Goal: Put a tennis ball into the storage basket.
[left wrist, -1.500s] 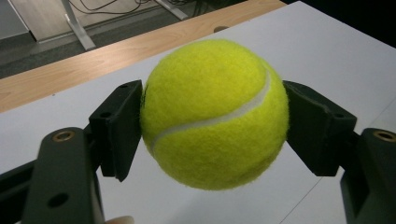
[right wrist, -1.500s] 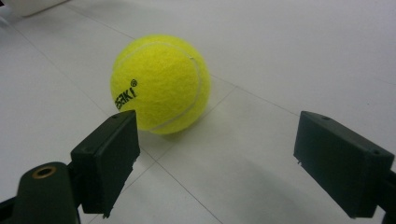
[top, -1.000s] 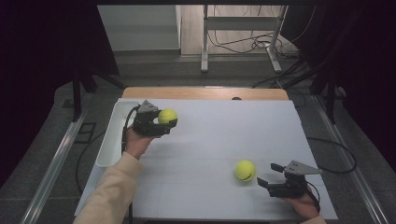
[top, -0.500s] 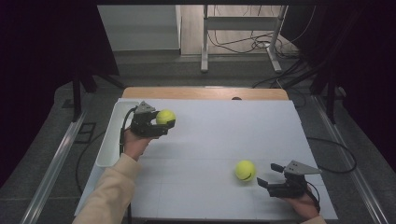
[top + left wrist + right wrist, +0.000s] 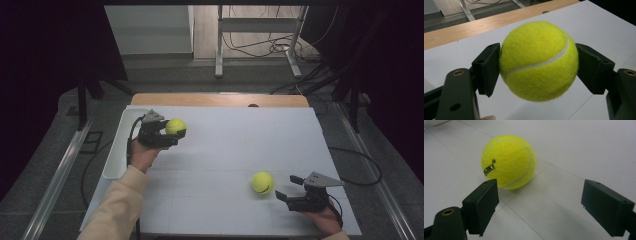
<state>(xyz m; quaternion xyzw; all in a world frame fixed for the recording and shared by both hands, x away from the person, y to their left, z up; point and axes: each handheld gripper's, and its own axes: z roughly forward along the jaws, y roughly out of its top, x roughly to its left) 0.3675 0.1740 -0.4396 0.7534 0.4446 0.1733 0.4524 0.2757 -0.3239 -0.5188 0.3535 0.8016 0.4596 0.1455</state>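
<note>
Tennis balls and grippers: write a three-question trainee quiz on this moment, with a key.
1. True or false: the left gripper is shut on a tennis ball.
2. Where is the second tennis ball? A) in the white tray B) on the table, ahead of the right gripper C) on the floor
3. How do the right gripper's jaws stand?

Key
1. True; both pads press its sides and it hangs clear of the table.
2. B
3. Open, with nothing between them; the ball lies just beyond the tips.
</note>
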